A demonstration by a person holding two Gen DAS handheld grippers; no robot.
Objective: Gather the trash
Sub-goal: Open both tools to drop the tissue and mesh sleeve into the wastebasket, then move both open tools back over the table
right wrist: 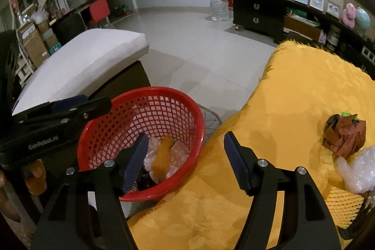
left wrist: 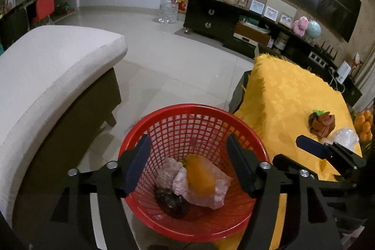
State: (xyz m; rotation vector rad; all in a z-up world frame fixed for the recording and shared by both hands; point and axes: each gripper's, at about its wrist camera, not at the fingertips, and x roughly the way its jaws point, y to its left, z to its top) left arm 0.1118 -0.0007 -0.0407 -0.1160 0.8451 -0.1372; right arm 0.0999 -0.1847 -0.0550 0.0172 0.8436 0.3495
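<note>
Right now the big table with the yellow cloth (right wrist: 293,90) takes up most of the right side, and it is where the trash sits so it can be picked up. Just beside its edge, down on the floor, stands the red basket (left wrist: 187,114), close enough that trash can be dropped straight in. Some trash already lies in the basket: pink crumpled plastic (left wrist: 211,193), an orange piece (left wrist: 201,177) and something dark (left wrist: 171,200). More trash waits on the cloth: a brown crumpled wrapper (right wrist: 344,135), a clear plastic bag (right wrist: 358,170) touching it, and a yellow foam net (right wrist: 342,205) below. The left gripper (left wrist: 188,163) hangs over the basket, spread wide and holding nothing. The right gripper (right wrist: 185,158) is spread wide too, over the table edge, and I think it goes for the wrapper next.
</note>
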